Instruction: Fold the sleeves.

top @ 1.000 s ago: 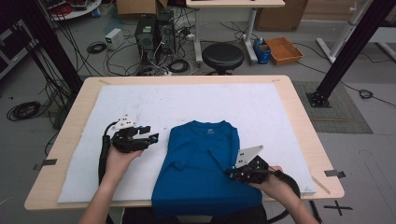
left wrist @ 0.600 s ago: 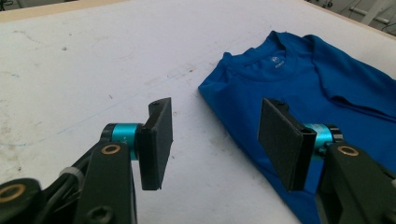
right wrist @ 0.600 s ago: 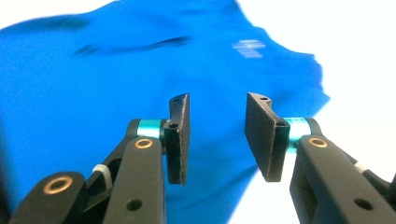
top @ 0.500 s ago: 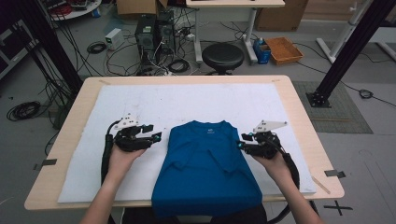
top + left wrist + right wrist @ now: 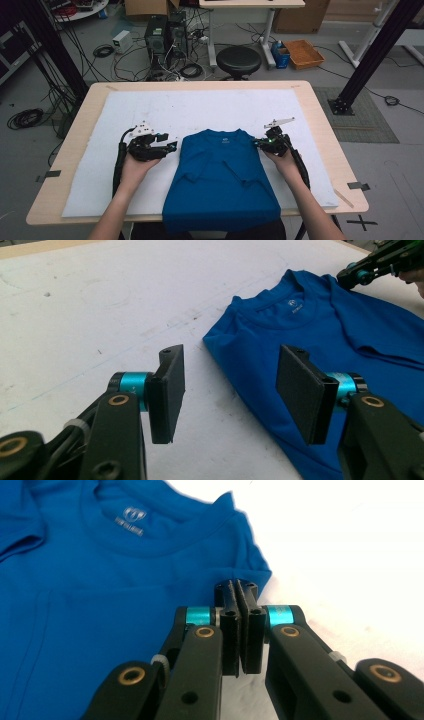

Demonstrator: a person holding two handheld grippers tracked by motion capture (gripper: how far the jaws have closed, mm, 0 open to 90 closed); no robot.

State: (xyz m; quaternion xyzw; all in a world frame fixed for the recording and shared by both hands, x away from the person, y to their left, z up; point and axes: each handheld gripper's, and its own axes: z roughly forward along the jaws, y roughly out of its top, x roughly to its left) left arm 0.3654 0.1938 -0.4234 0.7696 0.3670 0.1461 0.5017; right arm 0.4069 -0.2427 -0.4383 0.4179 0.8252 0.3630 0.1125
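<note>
A blue T-shirt (image 5: pixel 222 182) lies folded on the white mat (image 5: pixel 210 107) covering the wooden table (image 5: pixel 320 105), collar toward the far side; its lower hem hangs over the near edge and is cut off at the bottom of the high view. The sleeves are tucked in, so how many layers sit beneath cannot be made out.

The left gripper (image 5: pixel 170 146) rests on the mat just beside the shirt's left shoulder, its jaws spread wide with nothing between them. In the left gripper view the gripper (image 5: pixel 230 385) frames bare mat and the shirt's shoulder edge (image 5: pixel 320 340) (the other gripper's tip (image 5: pixel 357 275) shows at the top right, by the far shoulder).

The right gripper (image 5: pixel 259 143) sits at the shirt's right shoulder corner. In the right gripper view its jaws (image 5: pixel 241 630) are pressed together just short of the corner (image 5: pixel 125 580); whether any cloth is pinched is hidden behind the pads.
</note>
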